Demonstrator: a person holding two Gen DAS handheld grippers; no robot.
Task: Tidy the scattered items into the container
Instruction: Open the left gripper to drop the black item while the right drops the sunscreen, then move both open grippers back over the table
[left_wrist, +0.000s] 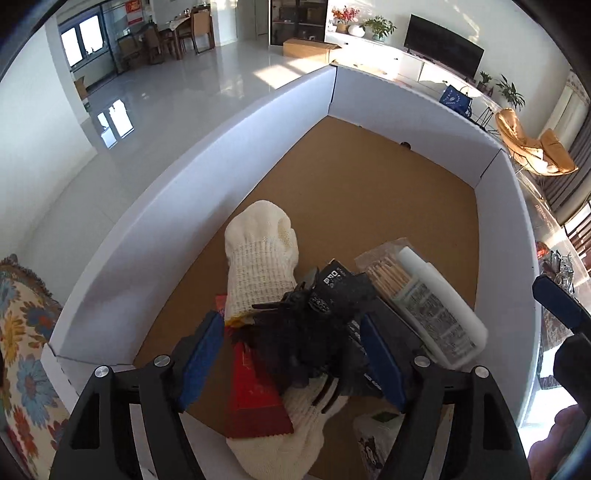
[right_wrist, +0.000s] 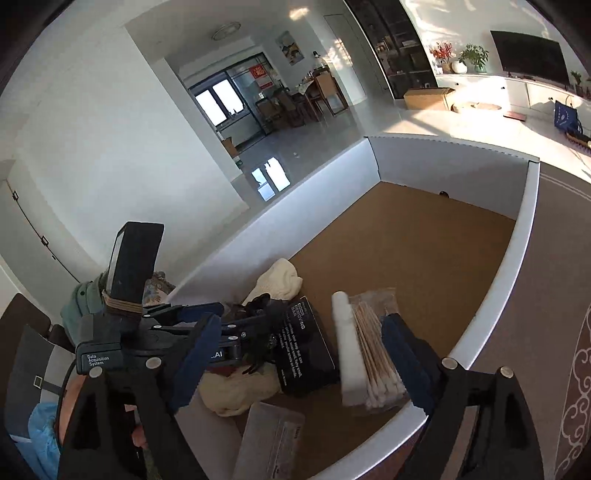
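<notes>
Both grippers hang over the white container (left_wrist: 207, 206): left gripper (left_wrist: 291, 350), lower centre, jaws spread around a black hair clip (left_wrist: 306, 332) lying on the pile, looks mid-drop; right gripper (right_wrist: 295, 362) released, empty; next, fetch another item.

In the right wrist view, the black box (right_wrist: 308, 347) in the container carries white print reading "ODOR REMOVING BAR"; the smaller lines beneath are too fine to read. The left gripper's (right_wrist: 207, 314) body bears a label (right_wrist: 96, 360) reading "Data Acquisition System", and letters ending ".AI" show on its arm.
</notes>
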